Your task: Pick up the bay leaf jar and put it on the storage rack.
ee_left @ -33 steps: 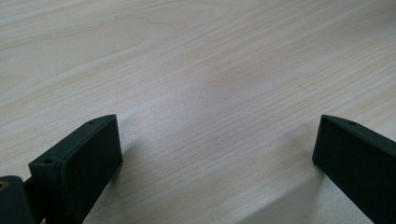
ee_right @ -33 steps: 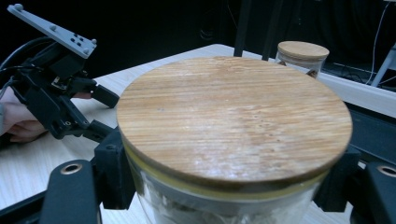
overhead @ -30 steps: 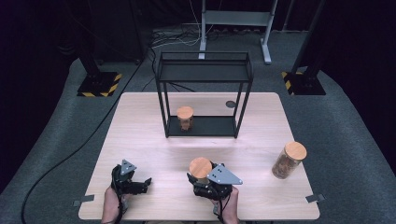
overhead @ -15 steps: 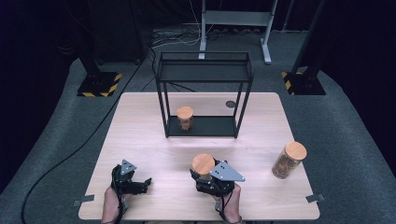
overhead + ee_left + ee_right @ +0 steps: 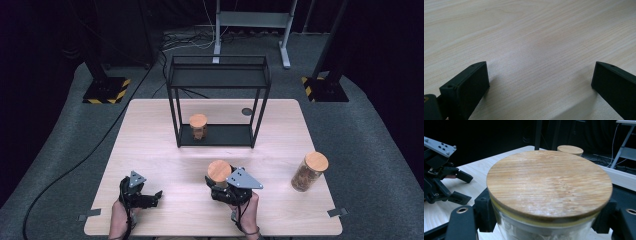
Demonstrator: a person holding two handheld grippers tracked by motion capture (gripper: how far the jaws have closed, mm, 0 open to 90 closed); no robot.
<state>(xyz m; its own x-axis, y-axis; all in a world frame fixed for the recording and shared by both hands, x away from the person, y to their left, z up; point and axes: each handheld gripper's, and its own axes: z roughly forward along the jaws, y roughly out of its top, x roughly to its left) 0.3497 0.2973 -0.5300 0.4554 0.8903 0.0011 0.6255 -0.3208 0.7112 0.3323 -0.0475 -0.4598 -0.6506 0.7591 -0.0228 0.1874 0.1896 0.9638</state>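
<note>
A glass jar with a round wooden lid sits between the jaws of my right gripper near the table's front edge, and the gripper is shut on it. In the right gripper view the lid is close up, with a black jaw against the glass on each side. My left gripper rests low at the front left, open, with bare wood between its jaws. It also appears at the left of the right gripper view. A second lidded jar stands on the bottom shelf of a black wire rack.
A third lidded jar with brown contents stands at the table's right side. A small dark round spot lies by the rack's right rear leg. The wooden table has bare room on its left half. Stand bases sit on the floor behind.
My right gripper has carried its jar a little to the right and away from the front edge. The left gripper has stayed put.
</note>
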